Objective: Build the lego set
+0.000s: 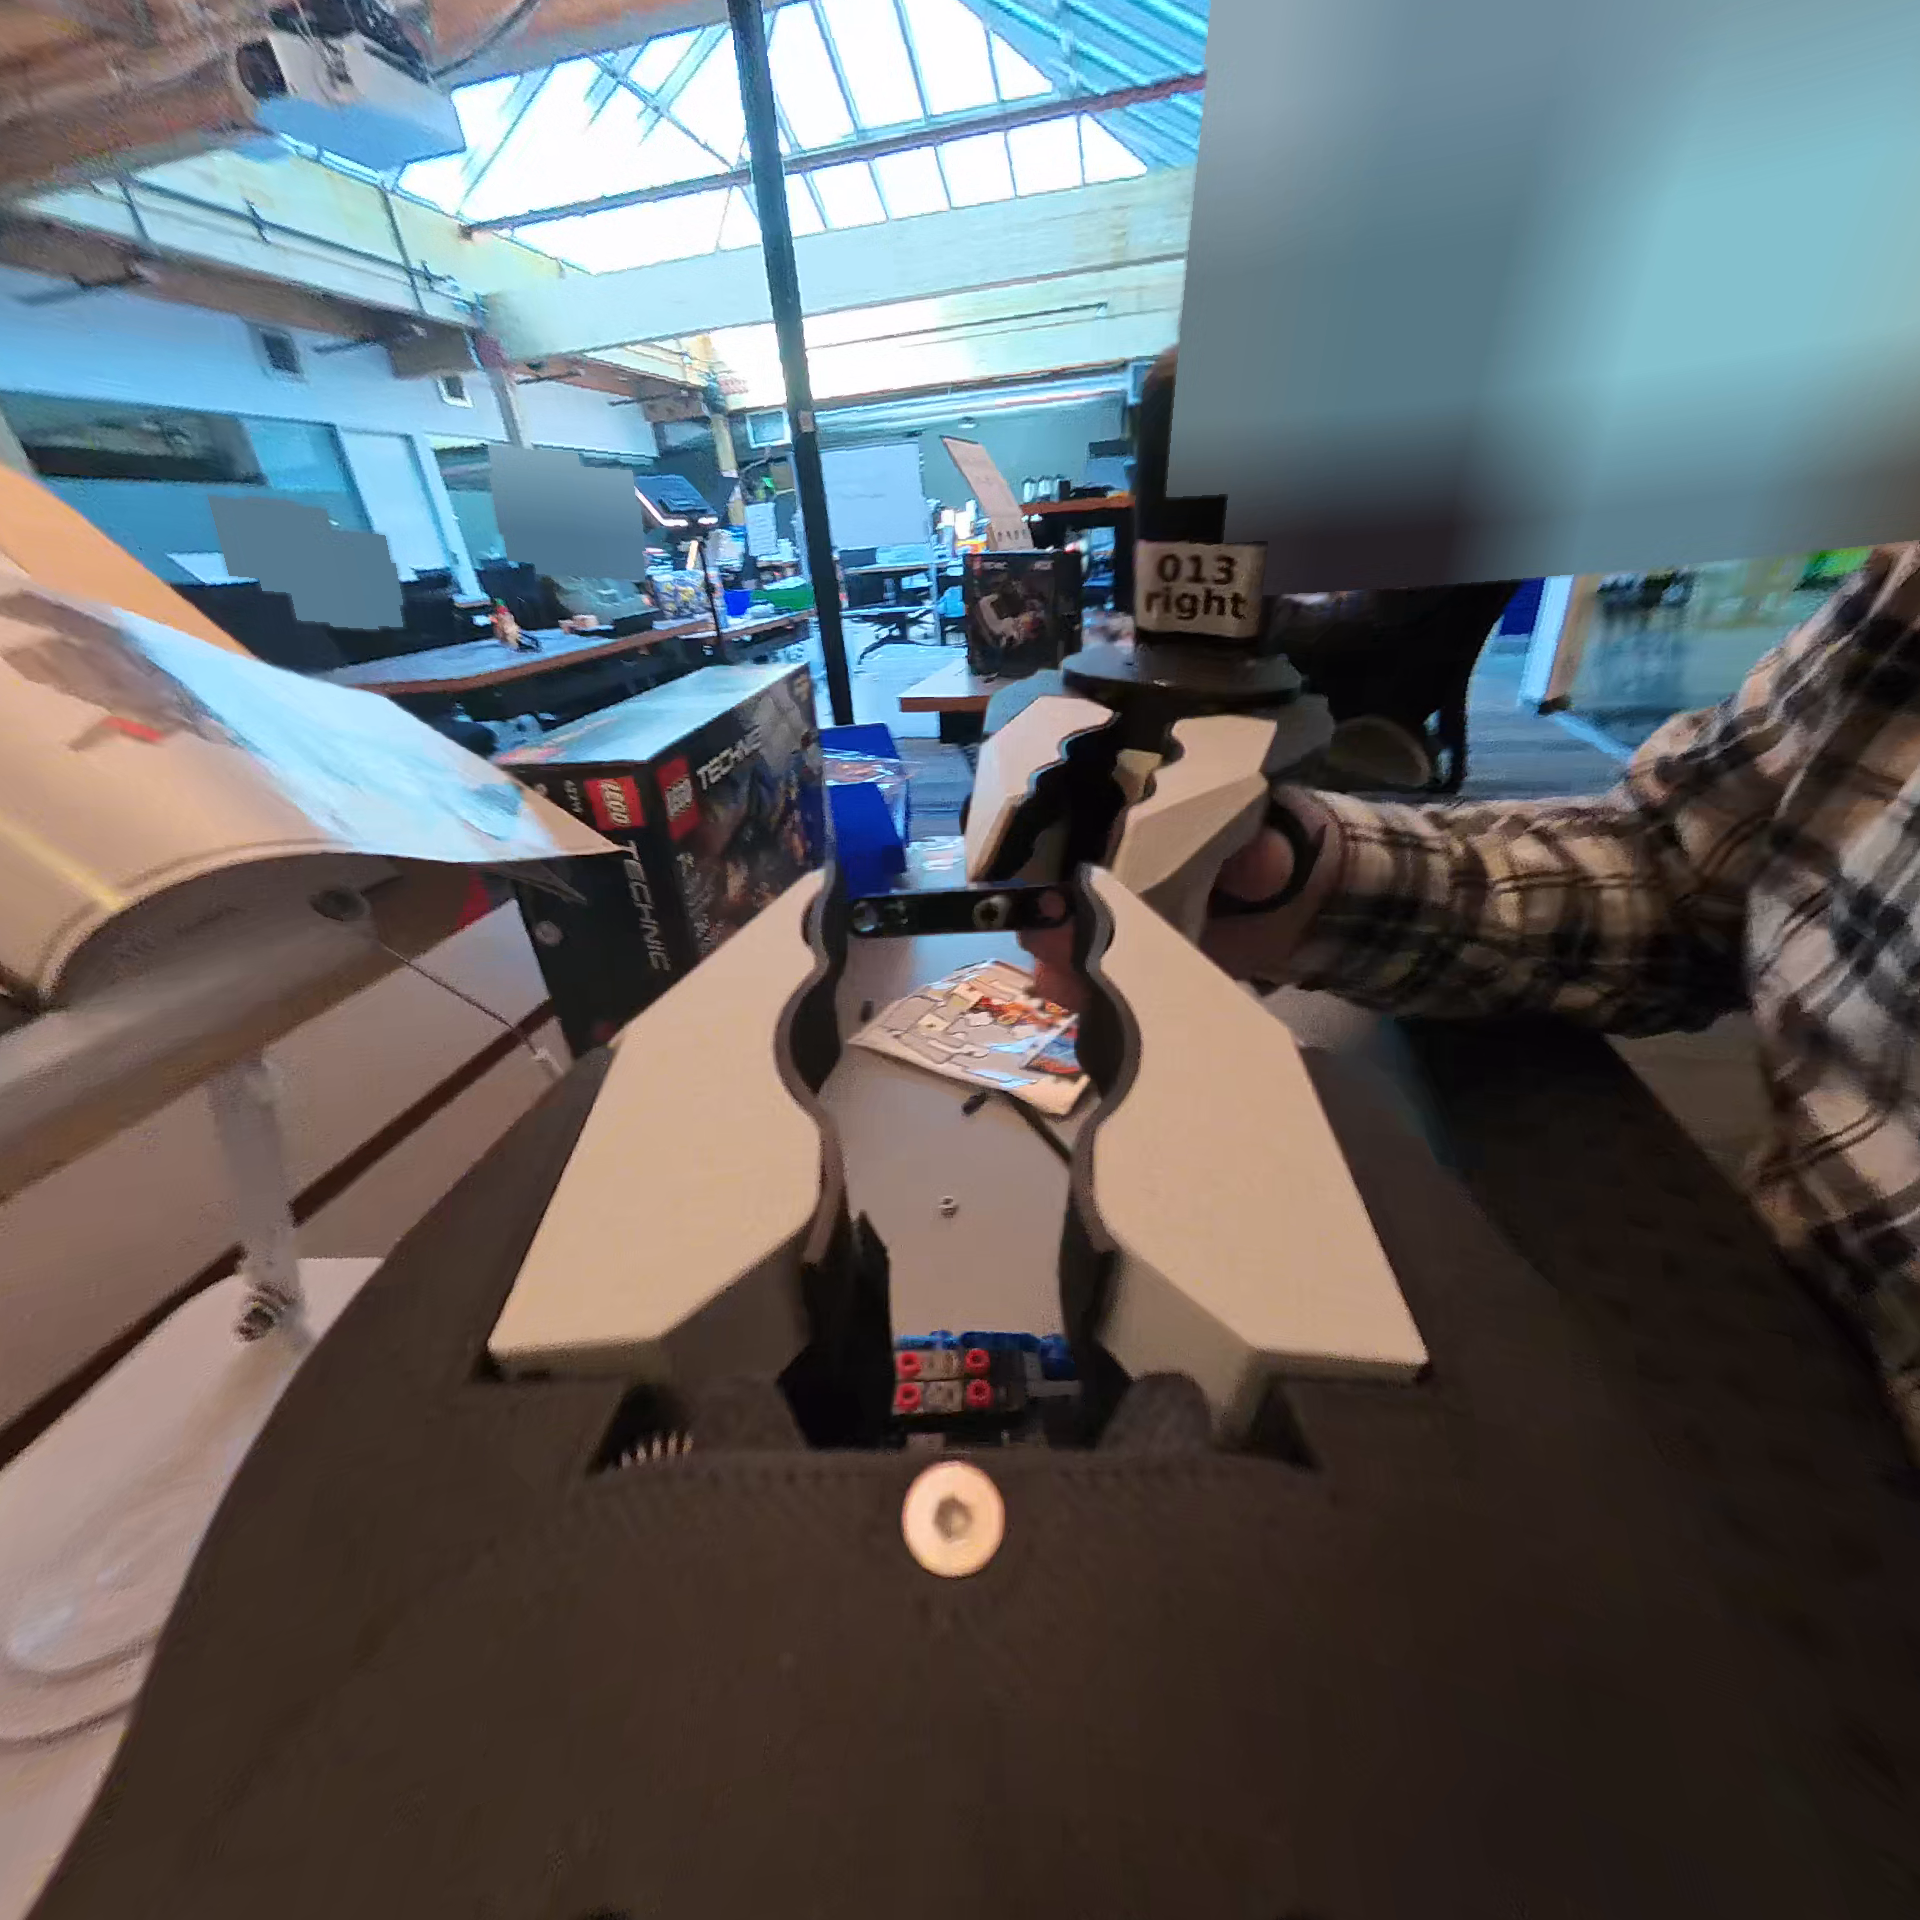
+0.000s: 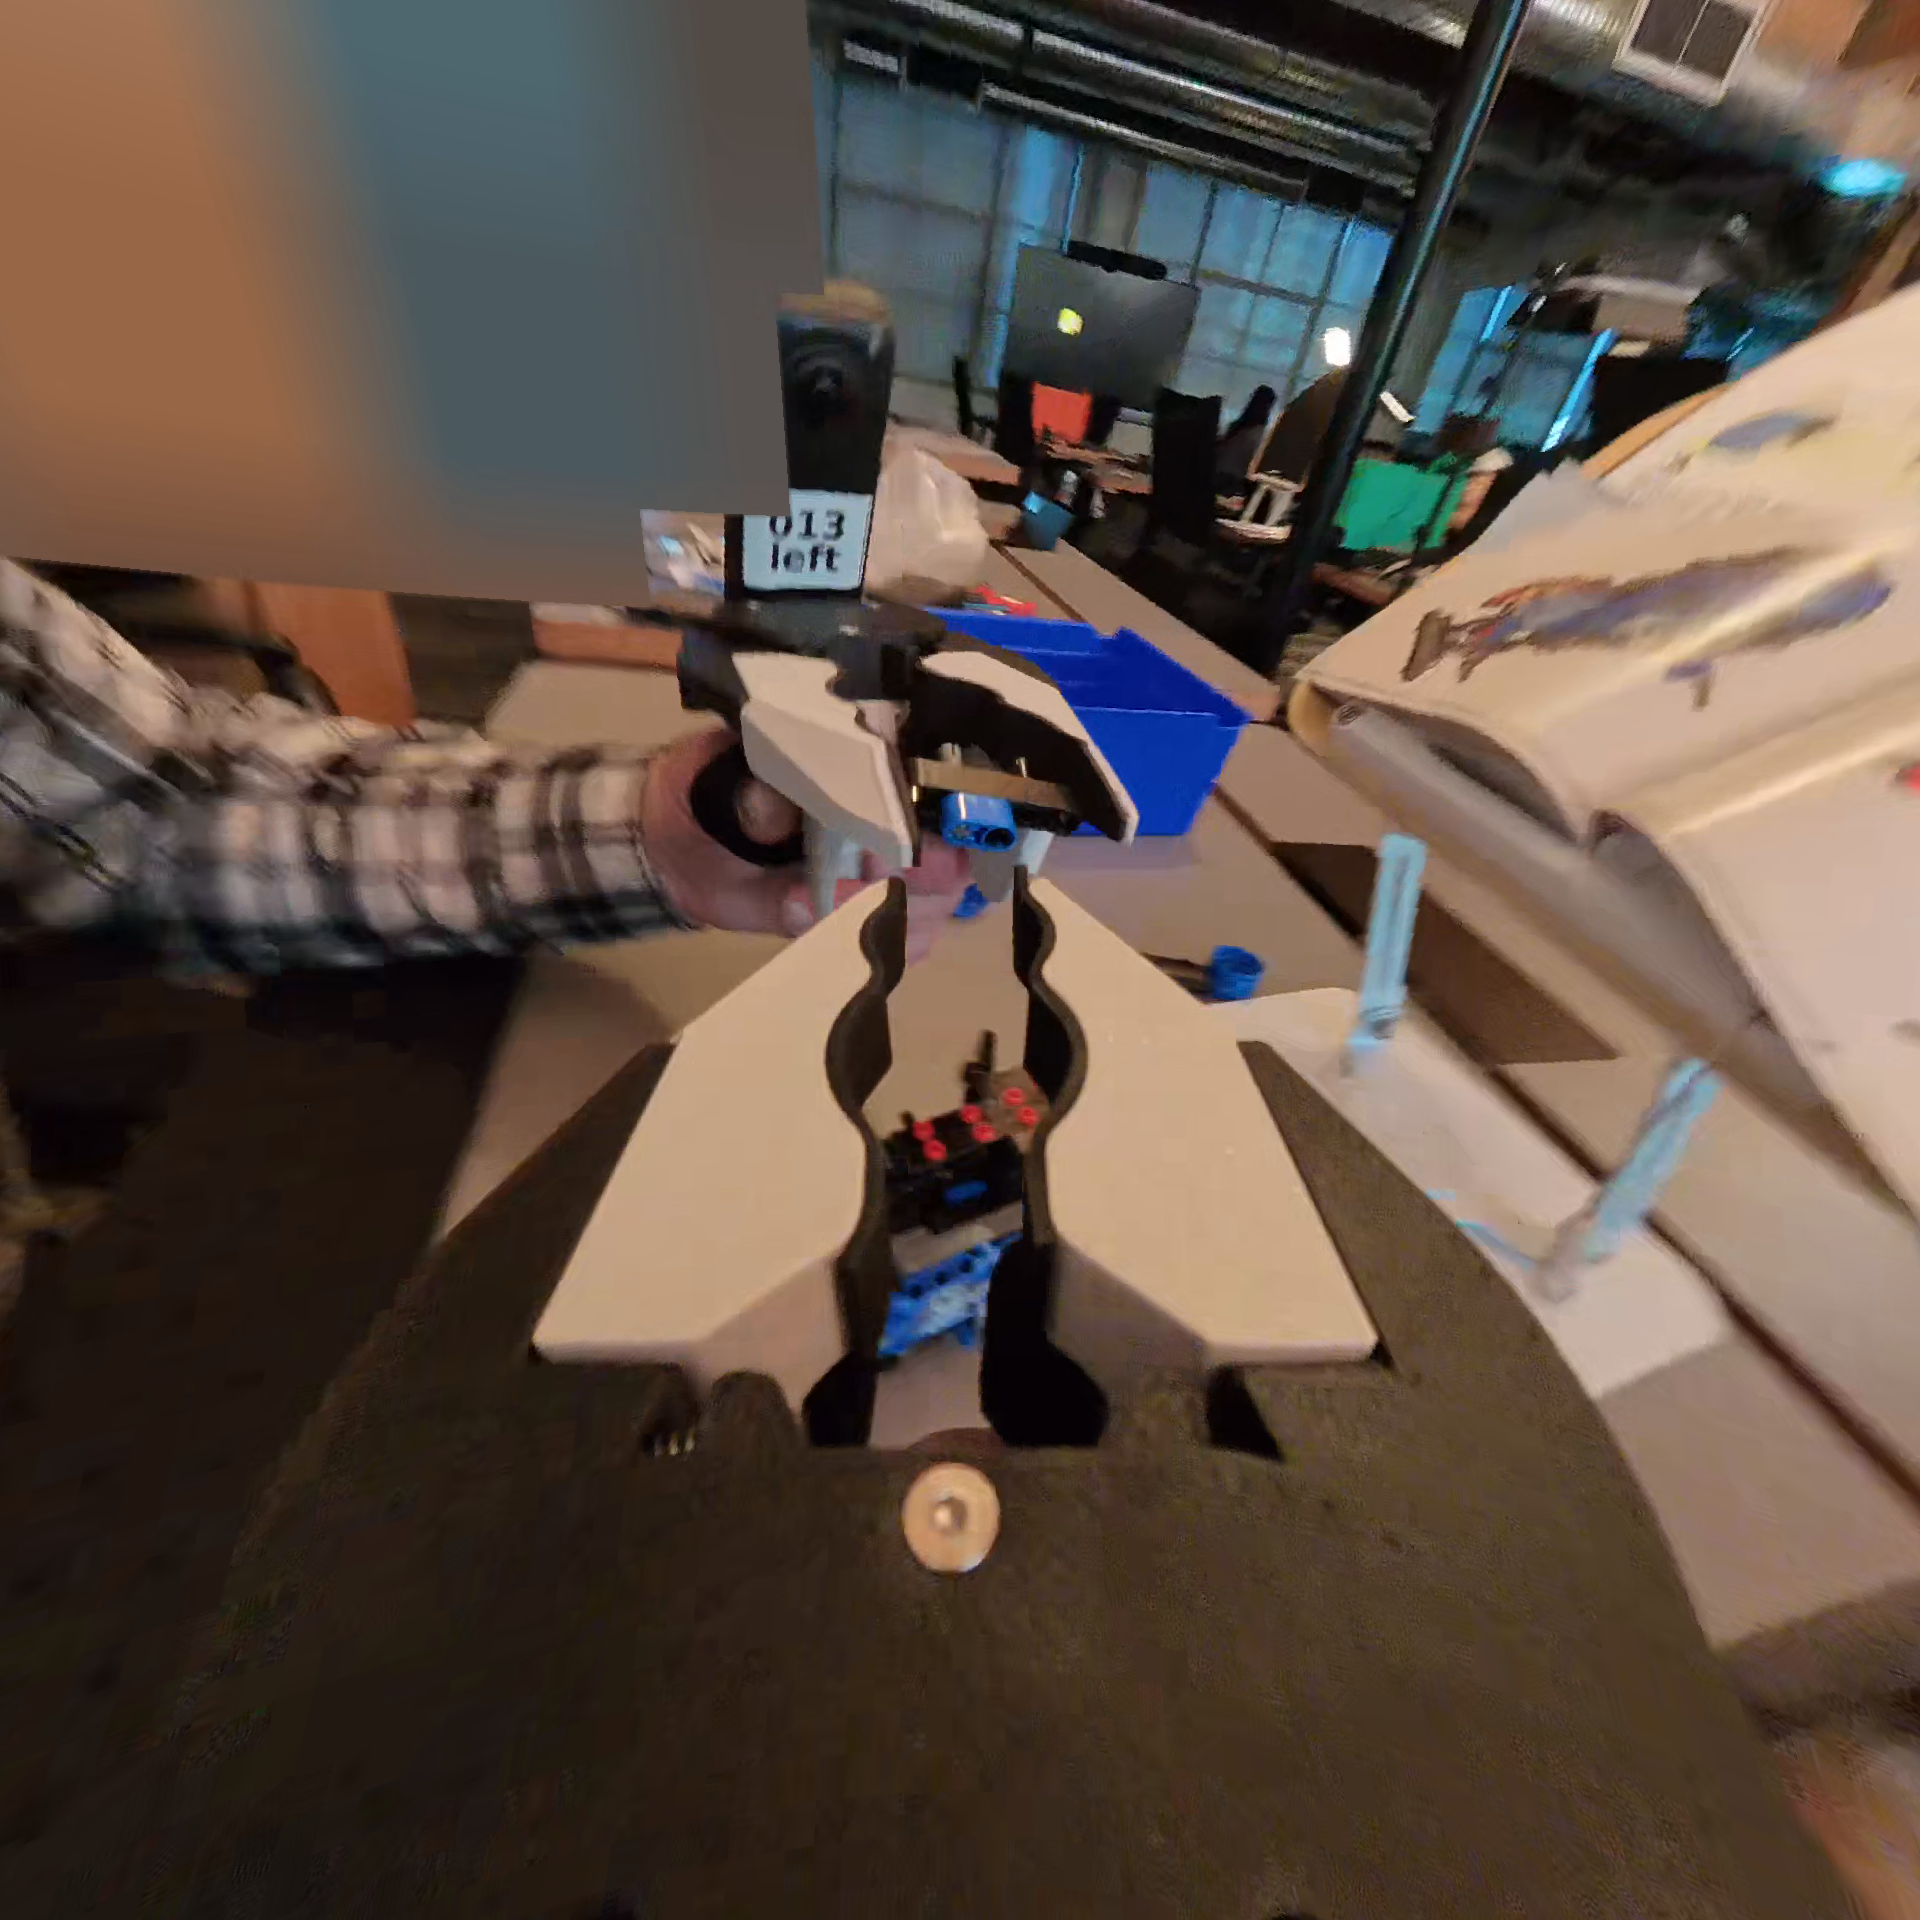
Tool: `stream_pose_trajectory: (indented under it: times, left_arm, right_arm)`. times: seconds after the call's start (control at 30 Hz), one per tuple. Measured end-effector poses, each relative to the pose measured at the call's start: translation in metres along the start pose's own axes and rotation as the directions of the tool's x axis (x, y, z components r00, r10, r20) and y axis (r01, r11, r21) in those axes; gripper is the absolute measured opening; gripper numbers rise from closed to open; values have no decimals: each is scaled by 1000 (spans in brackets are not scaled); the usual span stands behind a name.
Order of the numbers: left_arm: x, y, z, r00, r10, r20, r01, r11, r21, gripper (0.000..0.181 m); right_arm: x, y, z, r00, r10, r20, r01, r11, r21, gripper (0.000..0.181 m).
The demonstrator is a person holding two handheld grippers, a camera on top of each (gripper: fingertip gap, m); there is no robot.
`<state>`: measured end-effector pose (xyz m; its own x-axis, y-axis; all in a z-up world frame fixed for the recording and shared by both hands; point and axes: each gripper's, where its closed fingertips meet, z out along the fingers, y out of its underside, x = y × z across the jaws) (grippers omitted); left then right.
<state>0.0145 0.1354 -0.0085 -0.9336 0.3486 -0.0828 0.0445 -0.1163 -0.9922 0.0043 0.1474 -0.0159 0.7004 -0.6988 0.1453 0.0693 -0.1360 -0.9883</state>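
My left gripper [image 1: 961, 914] is shut on a black holed beam [image 1: 961, 912], held crosswise at its fingertips above the table. In the right wrist view the left gripper [image 2: 987, 790] holds that beam [image 2: 987, 781] with a blue holed piece [image 2: 977, 821] hanging under it. My right gripper [image 2: 958, 894] has its jaws a little apart, tips just below the blue piece. A small blue bit [image 2: 968, 902] shows in the gap; I cannot tell if it is touched. The right gripper [image 1: 1049, 868] points at the beam's right end. A black, blue and red lego assembly [image 1: 966, 1382] [image 2: 956, 1143] lies on the table below.
An open instruction book on a clear stand [image 1: 208, 779] [image 2: 1662, 644] overhangs one side. A lego box [image 1: 707, 810] and a blue bin [image 2: 1122, 717] stand behind. A leaflet [image 1: 977, 1023] and a loose blue piece [image 2: 1234, 971] lie on the table. A plaid-sleeved arm [image 1: 1558, 883] crosses at the right. My two grippers' fingertips are within a few centimetres of each other.
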Motion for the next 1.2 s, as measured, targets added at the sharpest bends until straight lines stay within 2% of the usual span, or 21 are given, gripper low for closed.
stream_pose_trajectory:
  times: [0.13, 0.37, 0.43, 0.57, 0.7, 0.83, 1.1, 1.2]
  left_arm:
    - [2, -5, 0, 994, 107, 33, -107, 994, -4, 42]
    - [10, -12, -2, 992, 126, 1, -126, 991, 33, 41]
    - [13, -16, -2, 997, 66, -35, -63, 995, 71, 42]
    - [18, -33, -8, 969, -148, -196, 189, 960, 208, 41]
    - [21, -36, -7, 933, -226, -280, 295, 926, 236, 41]
    - [24, -35, -3, 928, -233, -292, 305, 924, 231, 42]
    - [26, -28, 2, 949, -183, -255, 235, 952, 194, 41]
    - [24, -27, -2, 955, -173, -242, 221, 957, 189, 41]
  right_arm:
    - [-2, -1, 1, 965, 239, 112, -245, 968, 49, 20]
    - [-4, -7, -1, 899, 375, 226, -405, 908, 105, 18]
    - [-3, -9, -2, 900, 373, 227, -405, 906, 119, 19]
    - [-4, -17, 0, 944, 292, 155, -313, 940, 134, 21]
    - [-7, -22, 4, 957, 265, 114, -279, 951, 134, 21]
    - [-11, -28, 3, 960, 259, 111, -274, 949, 156, 21]
    - [-13, -30, 1, 944, 298, 143, -320, 932, 169, 21]
    - [-15, -29, 2, 956, 263, 130, -282, 945, 163, 17]
